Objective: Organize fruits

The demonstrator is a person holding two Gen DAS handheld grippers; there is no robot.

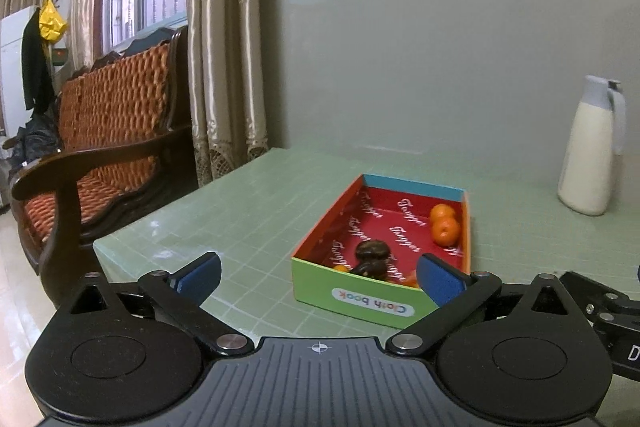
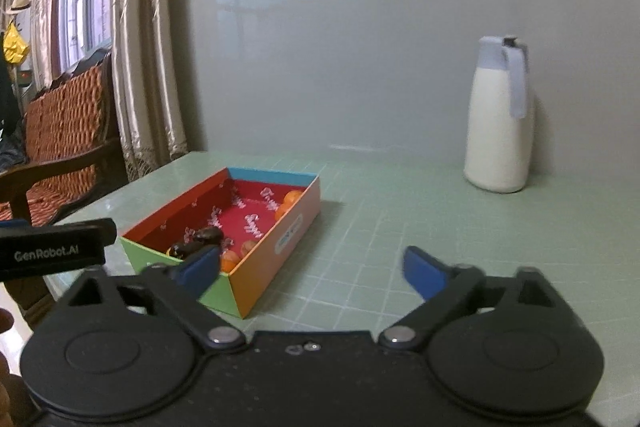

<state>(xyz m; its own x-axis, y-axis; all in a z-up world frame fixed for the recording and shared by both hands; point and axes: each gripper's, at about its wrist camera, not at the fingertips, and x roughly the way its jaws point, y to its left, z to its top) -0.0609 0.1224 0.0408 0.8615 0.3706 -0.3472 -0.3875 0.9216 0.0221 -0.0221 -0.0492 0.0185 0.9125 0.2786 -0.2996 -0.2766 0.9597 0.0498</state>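
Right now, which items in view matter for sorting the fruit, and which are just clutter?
Job:
- cardboard box
- two oranges at its far end
- dark fruits near its front
- both tongs, open: left, right

Lying about:
- white jug
- wooden bench

"Cloth book" on box [image 1: 372,301]; "GenRobot.AI" on left tongs [image 2: 52,253]

Glossy cardboard box [image 1: 372,301] on a smooth gridded mat [image 1: 248,227] (curtains [image 1: 224,47] satiny).
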